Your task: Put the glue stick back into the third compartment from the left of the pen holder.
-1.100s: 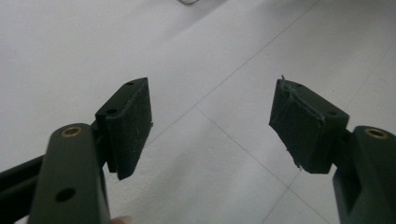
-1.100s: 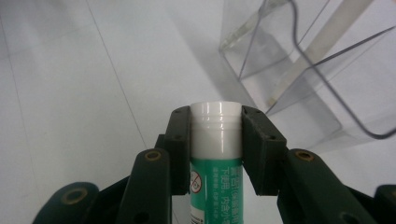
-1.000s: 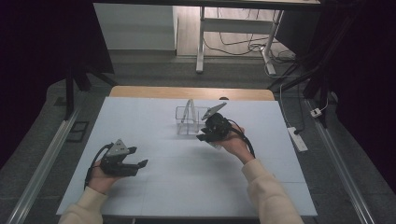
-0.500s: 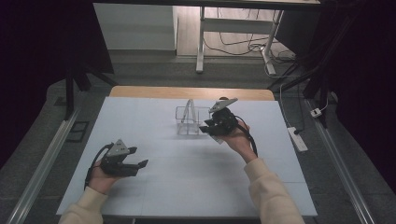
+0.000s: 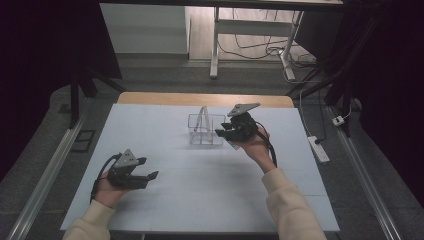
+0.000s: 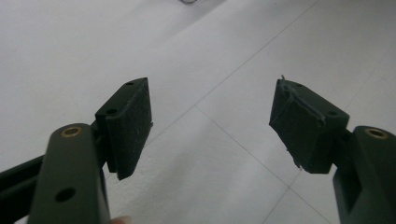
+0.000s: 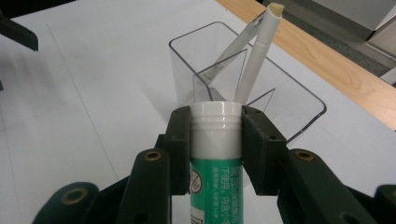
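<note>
White tabletop [image 5: 200,200], dim room. You are carrying a tube [image 7: 215,154], clamped in the right gripper [image 7: 215,122], beside the clear bin [image 7: 299,100] at its 3 o'clock; a pen [image 7: 254,58] is leaning inside. Left gripper [image 6: 210,121] is resting wide, empty, at 7 o'clock. Next: lift over the rim, lower, release.

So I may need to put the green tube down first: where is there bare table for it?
Bare table runs between the left gripper and the right gripper, which grips the green tube. The far left corner is bare too. It is crowded at the clear organizer, where a white pen leans.
</note>
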